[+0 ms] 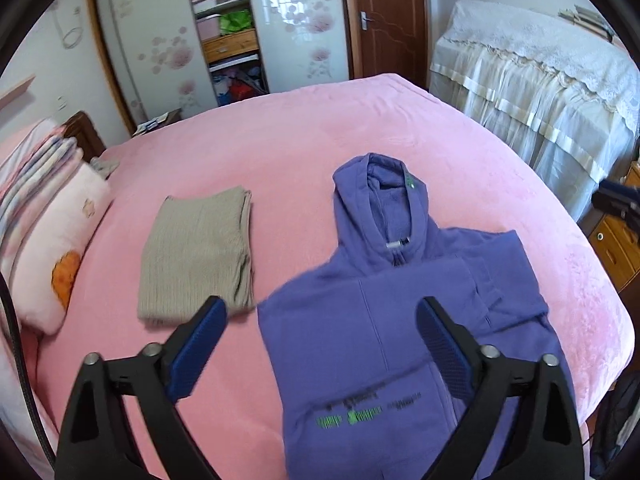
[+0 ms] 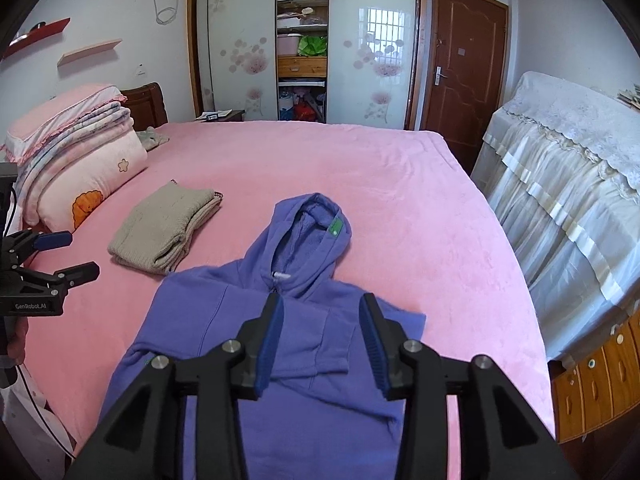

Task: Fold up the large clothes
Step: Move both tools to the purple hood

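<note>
Here's the purple hoodie (image 2: 304,320), soft fleece, lying flat on the bed (image 2: 360,168), which is covered in a plush pink blanket with a faint nap. The hood points away toward the wardrobe (image 2: 302,40), its fuzzy lining showing, a small green tag at the hood's edge and a white zip pull at the throat. One sleeve is folded in across the chest, its cuff lying square over the front panel. In the left wrist view, green and dark lettering runs across the hoodie (image 1: 380,320) lower down, blurred.

The left claw (image 1: 320,312) is spread wide, blue ribbed pads on black arms, nothing between them; it hangs above the hoodie's edge and the pink blanket. It shows again at the left edge of the right wrist view (image 2: 68,252), a hand below it. The right claw (image 2: 322,308) is partly spread, the pads parted and gripping nothing, the hoodie's folded sleeve beneath the gap.

Just beside the hoodie lies a beige ribbed knit (image 1: 200,252), already folded into a neat rectangle. At the headboard end, a stack of folded pastel quilts (image 2: 80,132) sits on a pillow (image 2: 92,184) with an orange print. A lace-trimmed white cover (image 2: 568,184) drapes the furniture to the right.
</note>
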The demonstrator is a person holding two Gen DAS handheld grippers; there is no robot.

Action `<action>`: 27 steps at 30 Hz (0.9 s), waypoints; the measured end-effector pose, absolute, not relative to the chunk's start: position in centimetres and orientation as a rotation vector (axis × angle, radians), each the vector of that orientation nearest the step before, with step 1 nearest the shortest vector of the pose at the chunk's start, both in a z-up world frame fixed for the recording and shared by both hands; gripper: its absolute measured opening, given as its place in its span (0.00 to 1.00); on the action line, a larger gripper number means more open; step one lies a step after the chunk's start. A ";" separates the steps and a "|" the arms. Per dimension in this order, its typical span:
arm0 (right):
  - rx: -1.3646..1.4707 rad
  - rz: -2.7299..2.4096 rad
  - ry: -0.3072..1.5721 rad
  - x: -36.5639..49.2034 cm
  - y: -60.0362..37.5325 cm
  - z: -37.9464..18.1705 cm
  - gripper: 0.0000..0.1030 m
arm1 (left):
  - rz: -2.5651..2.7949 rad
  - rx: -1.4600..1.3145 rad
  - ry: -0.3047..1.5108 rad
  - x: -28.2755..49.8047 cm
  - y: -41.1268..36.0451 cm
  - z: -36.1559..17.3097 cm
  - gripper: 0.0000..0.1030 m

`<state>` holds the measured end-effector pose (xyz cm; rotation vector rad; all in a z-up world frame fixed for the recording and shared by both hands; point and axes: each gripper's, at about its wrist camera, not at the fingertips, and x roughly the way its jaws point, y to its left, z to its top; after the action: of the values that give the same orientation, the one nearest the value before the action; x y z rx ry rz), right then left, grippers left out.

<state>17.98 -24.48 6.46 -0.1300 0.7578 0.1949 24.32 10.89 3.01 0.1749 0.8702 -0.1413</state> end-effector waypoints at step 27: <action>0.063 0.230 1.149 54.6 -23.2 -15.8 0.44 | -0.202 0.018 1.174 61.3 5.1 -19.8 0.91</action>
<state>54.56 -23.17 -15.84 0.0632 1.1493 0.2303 61.28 5.12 -19.76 0.0184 1.1741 -0.2019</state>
